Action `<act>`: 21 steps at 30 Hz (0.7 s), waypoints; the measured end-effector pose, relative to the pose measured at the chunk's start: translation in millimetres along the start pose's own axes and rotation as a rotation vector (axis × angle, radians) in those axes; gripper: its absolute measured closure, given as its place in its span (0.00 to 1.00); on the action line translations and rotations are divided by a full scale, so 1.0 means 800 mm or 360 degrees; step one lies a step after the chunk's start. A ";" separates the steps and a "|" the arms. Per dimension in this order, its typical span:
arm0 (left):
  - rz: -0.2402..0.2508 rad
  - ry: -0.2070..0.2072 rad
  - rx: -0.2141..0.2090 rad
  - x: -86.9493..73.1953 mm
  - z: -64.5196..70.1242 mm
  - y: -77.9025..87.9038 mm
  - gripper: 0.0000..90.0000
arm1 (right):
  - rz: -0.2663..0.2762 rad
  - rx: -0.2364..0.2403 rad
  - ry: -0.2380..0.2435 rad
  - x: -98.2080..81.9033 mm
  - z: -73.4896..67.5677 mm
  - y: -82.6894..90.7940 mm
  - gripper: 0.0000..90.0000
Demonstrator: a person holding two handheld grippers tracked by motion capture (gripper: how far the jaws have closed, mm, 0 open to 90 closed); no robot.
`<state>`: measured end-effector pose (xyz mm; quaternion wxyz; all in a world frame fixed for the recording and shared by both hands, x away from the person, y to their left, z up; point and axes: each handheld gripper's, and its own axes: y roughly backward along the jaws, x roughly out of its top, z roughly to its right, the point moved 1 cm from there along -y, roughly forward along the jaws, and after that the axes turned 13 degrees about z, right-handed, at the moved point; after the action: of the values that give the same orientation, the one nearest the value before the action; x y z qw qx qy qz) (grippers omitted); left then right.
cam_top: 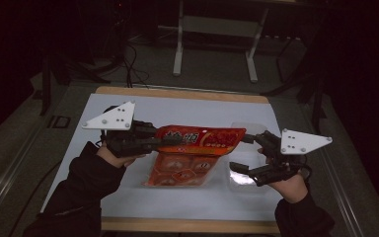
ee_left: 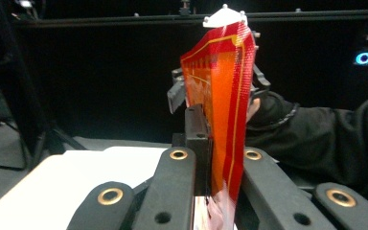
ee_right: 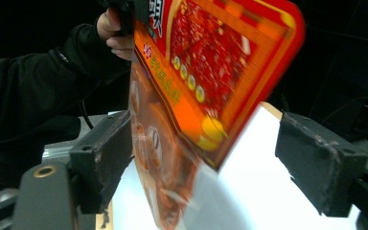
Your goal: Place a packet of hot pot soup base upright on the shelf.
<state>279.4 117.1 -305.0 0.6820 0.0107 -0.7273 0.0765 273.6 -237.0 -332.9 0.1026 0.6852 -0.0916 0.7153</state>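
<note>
Snack bag [cam_top: 197, 148] hangs mid-table, blocking the centre; bare white tabletop [cam_top: 187, 200] in front, passable.

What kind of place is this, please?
Probably a dim workshop or recording lab, not a home: a white-topped table with a wooden edge, a metal stand on grey floor behind it, and cables lying loose there.

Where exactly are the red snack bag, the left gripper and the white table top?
red snack bag [cam_top: 201, 138], high view, its red top band.
left gripper [ee_left: 211, 167], left gripper view, between its jaws, which are clamped on the bag.
white table top [cam_top: 177, 111], high view, bare far part.
</note>
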 end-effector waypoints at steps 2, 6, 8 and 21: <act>-0.0002 -0.0013 0.0000 0.000 0.000 -0.001 1.00 | 0.0004 0.0009 0.0004 0.000 0.001 -0.003 0.24; -0.0007 -0.0003 -0.0004 -0.001 0.000 -0.006 1.00 | 0.0019 0.0056 -0.0010 -0.002 0.004 -0.017 0.28; -0.0016 -0.0012 0.0009 -0.002 0.000 -0.010 1.00 | 0.0032 0.0091 -0.0008 -0.003 0.006 -0.024 0.34; 0.0000 -0.0019 0.0015 -0.005 0.003 -0.022 1.00 | -0.0017 0.0152 0.0014 -0.007 0.012 -0.031 0.73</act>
<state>279.4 98.7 -307.8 0.6775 0.0144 -0.7310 0.0800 290.0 -215.8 -338.5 0.0740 0.6867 -0.0534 0.7212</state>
